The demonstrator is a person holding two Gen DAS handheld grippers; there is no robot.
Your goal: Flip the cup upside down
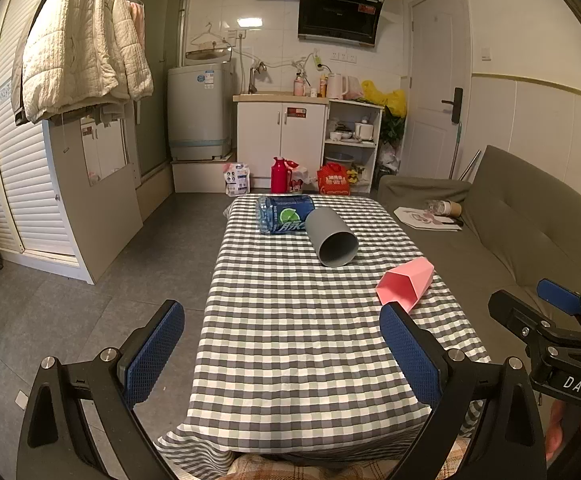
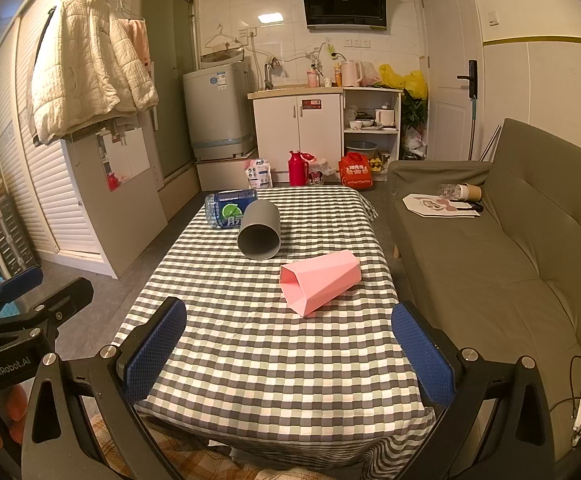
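Note:
A grey cup (image 1: 331, 238) lies on its side on the checked table (image 1: 290, 340), mouth toward me; it also shows in the right wrist view (image 2: 260, 236). A pink faceted cup (image 1: 406, 286) lies on its side near the table's right edge, also in the right wrist view (image 2: 320, 282). My left gripper (image 1: 282, 356) is open and empty above the table's near end. My right gripper (image 2: 290, 352) is open and empty, just short of the pink cup. The right gripper also shows at the right of the left wrist view (image 1: 546, 316).
A blue drink bottle (image 1: 286, 213) lies on its side behind the grey cup. A grey-green sofa (image 2: 510, 260) runs along the table's right side. Floor lies to the left; cabinets (image 1: 282, 152), a red flask (image 1: 279, 175) and bags stand beyond the far end.

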